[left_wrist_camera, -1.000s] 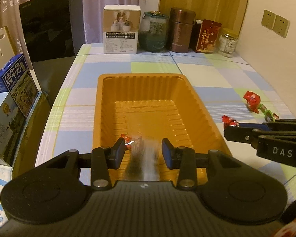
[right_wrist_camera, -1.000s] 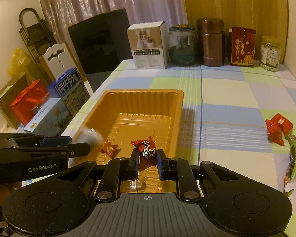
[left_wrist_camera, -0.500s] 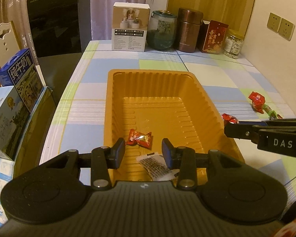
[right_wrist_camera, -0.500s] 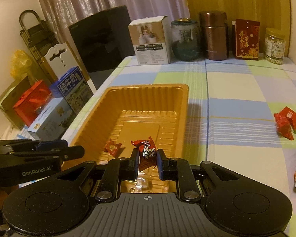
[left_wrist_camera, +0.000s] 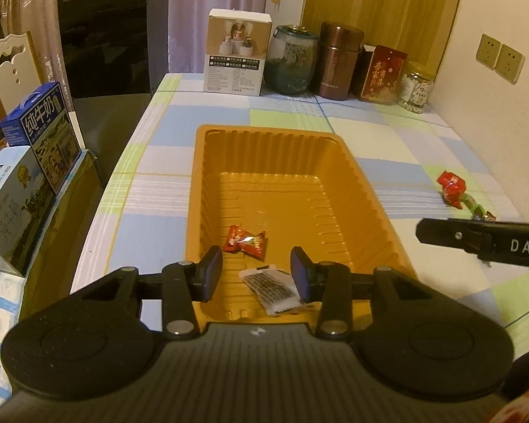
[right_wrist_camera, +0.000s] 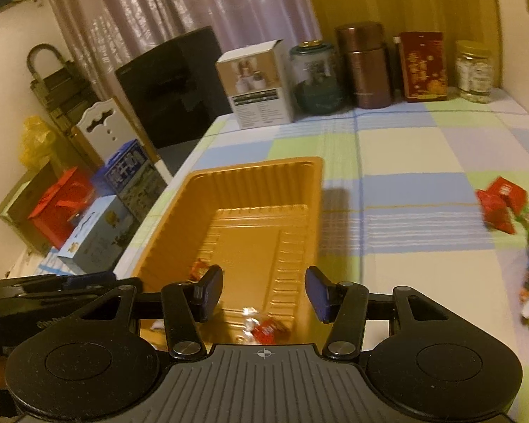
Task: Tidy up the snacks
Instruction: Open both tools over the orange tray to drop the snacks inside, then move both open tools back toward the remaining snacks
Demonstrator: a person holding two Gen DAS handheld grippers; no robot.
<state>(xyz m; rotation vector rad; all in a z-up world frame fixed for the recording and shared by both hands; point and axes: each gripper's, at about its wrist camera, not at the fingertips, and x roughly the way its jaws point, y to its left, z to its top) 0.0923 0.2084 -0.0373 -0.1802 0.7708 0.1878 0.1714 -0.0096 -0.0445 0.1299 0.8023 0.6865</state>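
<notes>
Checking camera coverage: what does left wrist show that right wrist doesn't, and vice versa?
Left wrist only: the clear packet with dark contents at the tray's near end, and the wall sockets.

Right wrist only: a red candy lying in the tray below the open right gripper, the red gift bag and the yellow bag on the floor.

Both: the orange tray, the loose snacks on the tablecloth, and the open left gripper.

Both my feeds are dim with a warm yellowish indoor cast. Left wrist view is fairly sharp; right wrist view is motion-smeared, especially the red wrapped candies (right_wrist_camera: 499,208) at right. Fisheye bends the edges, corners go dark.
</notes>
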